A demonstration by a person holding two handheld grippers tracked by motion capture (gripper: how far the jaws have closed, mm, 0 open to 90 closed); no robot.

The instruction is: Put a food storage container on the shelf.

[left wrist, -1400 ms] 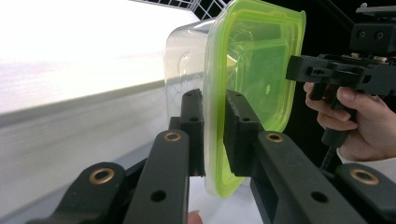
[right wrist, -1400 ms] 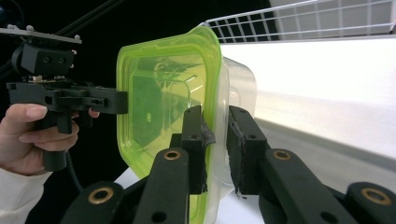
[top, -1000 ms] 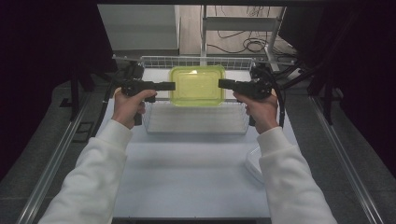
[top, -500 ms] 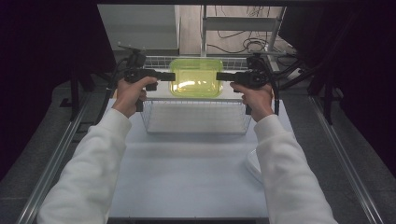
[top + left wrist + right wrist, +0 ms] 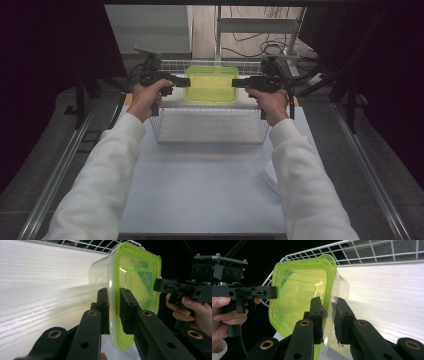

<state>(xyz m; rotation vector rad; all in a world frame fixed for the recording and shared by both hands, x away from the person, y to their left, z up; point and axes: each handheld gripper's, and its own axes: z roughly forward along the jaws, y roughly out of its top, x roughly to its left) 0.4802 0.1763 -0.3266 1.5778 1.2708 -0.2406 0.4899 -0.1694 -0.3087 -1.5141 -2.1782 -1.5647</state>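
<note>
From the high view, a white wire basket [image 5: 210,125] sits on the pale table [image 5: 200,195]; the green-lidded clear container [image 5: 212,85] hangs above the basket's far edge. The left gripper [image 5: 186,81] and right gripper [image 5: 236,83] clamp its opposite rims.

Left gripper view: narrow jaws pinch the lid's rim.

Right gripper view: jaws grip likewise.

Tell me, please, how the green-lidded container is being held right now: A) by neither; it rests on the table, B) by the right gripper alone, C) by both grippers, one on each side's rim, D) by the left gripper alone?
C: the left gripper and right gripper each clamp an opposite rim of the container.
</note>
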